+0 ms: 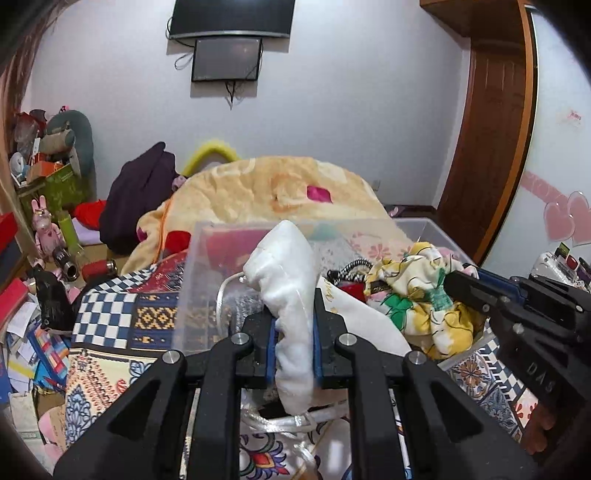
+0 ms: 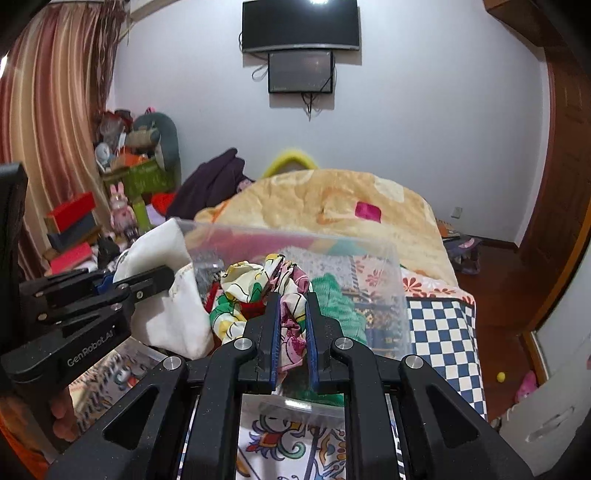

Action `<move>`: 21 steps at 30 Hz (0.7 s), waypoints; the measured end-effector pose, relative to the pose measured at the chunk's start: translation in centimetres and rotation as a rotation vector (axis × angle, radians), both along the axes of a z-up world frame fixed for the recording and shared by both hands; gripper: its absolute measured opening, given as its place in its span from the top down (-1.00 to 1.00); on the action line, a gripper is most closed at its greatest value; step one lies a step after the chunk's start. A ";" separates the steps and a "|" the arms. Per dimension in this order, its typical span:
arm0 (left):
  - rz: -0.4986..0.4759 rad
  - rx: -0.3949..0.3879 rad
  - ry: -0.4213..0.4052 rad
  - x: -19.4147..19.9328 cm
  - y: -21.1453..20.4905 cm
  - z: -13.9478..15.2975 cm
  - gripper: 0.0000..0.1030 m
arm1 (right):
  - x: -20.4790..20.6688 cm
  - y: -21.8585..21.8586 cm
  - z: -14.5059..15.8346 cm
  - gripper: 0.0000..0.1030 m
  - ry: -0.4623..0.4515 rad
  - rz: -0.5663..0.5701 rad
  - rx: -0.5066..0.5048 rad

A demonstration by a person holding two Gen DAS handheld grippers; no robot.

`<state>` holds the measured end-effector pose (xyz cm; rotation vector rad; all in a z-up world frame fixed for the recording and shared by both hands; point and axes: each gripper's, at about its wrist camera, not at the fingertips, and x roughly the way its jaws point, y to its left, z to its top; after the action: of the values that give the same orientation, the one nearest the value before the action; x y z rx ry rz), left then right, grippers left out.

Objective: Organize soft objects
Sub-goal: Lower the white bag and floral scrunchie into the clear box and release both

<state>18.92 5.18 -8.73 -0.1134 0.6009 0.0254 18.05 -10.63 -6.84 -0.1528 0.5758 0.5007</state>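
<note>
A: What is held by the left gripper (image 1: 294, 343)?

B: A soft white fluffy cloth (image 1: 286, 295) is pinched between its jaws. The jaws are closed narrow on it, and the cloth is squeezed between the blue pads (image 1: 272, 350). The top of the cloth is seen standing up above the near wall of a clear plastic box (image 1: 192, 288).

A: And what is held by the right gripper (image 2: 291, 332)?

B: A crumpled flowery cloth in yellow, green and pink (image 2: 273, 291) is gripped by it. Its jaws are also closed narrow, with the cloth bunched between them. This cloth is kept over the clear plastic box, at its near edge.

A: Where is the box placed?

B: It is set on a bed covered with a patterned quilt with blue and white checks (image 1: 99, 317). A big puffy peach blanket (image 1: 266, 188) is heaped behind it.

A: What else can be seen inside the box?

B: A black and white striped cord (image 1: 351, 267) and something green and knitted (image 2: 340, 299) are seen in there. More cannot be told, because the things are piled together.

A: What is on the wall?

B: Two dark screens (image 2: 300, 26) are hung there, one under the other.
</note>
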 end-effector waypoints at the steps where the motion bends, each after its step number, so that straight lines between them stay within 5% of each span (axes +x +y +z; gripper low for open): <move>1: 0.000 0.005 0.002 0.1 -0.1 -0.1 0.73 | 0.1 0.1 -0.2 0.76 0.005 0.001 -0.009; 7: -0.001 0.040 0.002 0.2 -0.7 -0.3 0.67 | 0.4 0.3 -1.1 0.75 0.038 0.017 -0.048; 11: 0.002 0.050 0.025 0.1 -0.8 -0.5 0.26 | 0.3 -0.1 -0.8 0.48 0.051 0.018 -0.044; 15: 0.000 0.024 0.012 -0.9 -0.4 0.0 0.03 | 0.0 -0.7 -0.2 0.44 0.050 0.017 -0.038; 21: -0.021 0.009 -0.042 -3.2 -0.5 2.3 0.00 | -1.4 -1.9 1.3 0.41 0.032 0.024 0.000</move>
<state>15.68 4.66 -6.46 -0.0983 0.5601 0.0051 16.65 -12.57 -5.54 -0.1525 0.6054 0.5273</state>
